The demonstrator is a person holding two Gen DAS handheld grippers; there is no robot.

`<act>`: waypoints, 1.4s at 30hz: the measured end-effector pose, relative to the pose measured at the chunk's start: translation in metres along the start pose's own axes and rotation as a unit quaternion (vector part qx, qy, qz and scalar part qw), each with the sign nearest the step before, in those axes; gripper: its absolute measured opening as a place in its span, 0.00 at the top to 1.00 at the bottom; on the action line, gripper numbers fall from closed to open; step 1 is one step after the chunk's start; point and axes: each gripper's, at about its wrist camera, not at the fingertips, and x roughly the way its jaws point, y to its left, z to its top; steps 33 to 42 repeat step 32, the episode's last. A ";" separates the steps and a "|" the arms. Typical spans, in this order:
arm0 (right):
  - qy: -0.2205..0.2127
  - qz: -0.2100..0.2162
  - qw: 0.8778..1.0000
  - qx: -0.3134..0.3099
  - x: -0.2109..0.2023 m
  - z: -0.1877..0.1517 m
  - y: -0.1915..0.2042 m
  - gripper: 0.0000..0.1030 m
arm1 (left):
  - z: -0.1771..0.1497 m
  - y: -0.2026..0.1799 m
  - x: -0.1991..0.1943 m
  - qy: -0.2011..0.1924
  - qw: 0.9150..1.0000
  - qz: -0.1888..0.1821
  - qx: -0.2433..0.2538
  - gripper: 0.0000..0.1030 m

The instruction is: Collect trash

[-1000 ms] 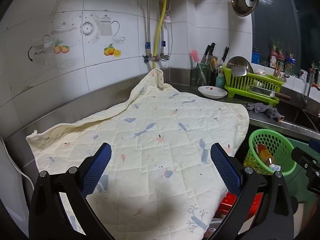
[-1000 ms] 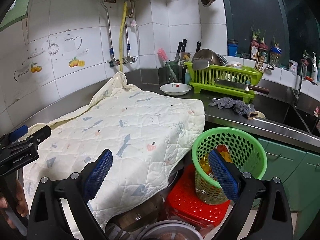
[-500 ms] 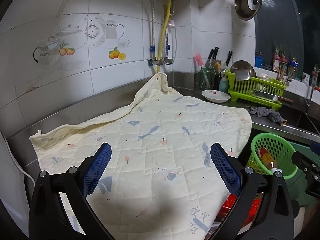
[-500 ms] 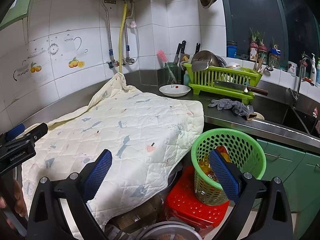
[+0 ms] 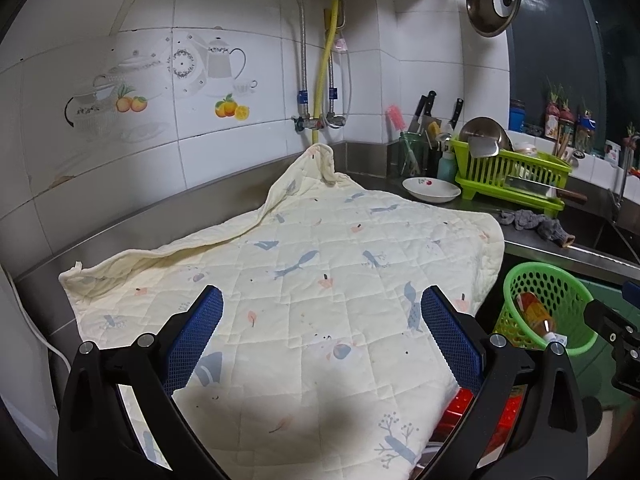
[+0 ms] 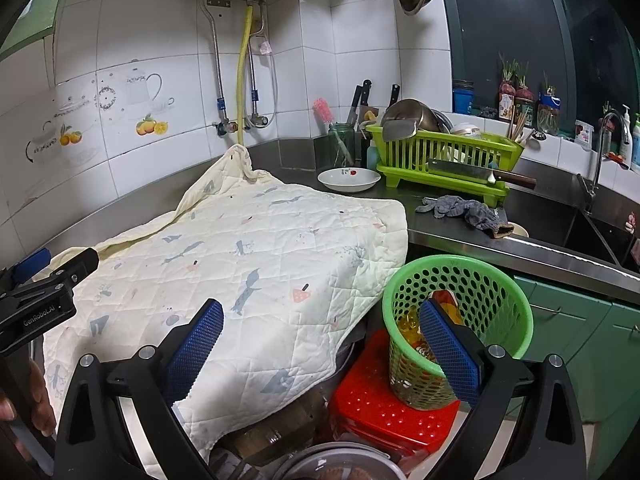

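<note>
I held my left gripper (image 5: 320, 316) and right gripper (image 6: 320, 328) wide open and empty; the trash sat in the green perforated plastic basket (image 6: 496, 280) on the red plastic stool (image 6: 372, 404), probably kept near for drops.

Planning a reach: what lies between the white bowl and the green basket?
In the right wrist view, bare steel counter and the quilt's corner lie between bowl and basket.

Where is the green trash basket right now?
In the right wrist view, the green basket stands lower right on a red stool, beside the quilted cloth, below the steel counter edge.
</note>
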 end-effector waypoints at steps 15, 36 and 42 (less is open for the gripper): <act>0.001 0.001 1.000 0.000 0.000 0.000 0.000 0.08 | -0.001 0.000 0.000 0.000 1.000 0.000 -0.005 0.05; 0.007 0.002 1.000 0.004 0.004 -0.002 0.006 0.07 | -0.003 0.002 0.005 0.010 1.000 0.009 -0.009 0.05; 0.007 0.002 1.000 0.004 0.004 -0.002 0.006 0.07 | -0.003 0.002 0.005 0.010 1.000 0.009 -0.009 0.05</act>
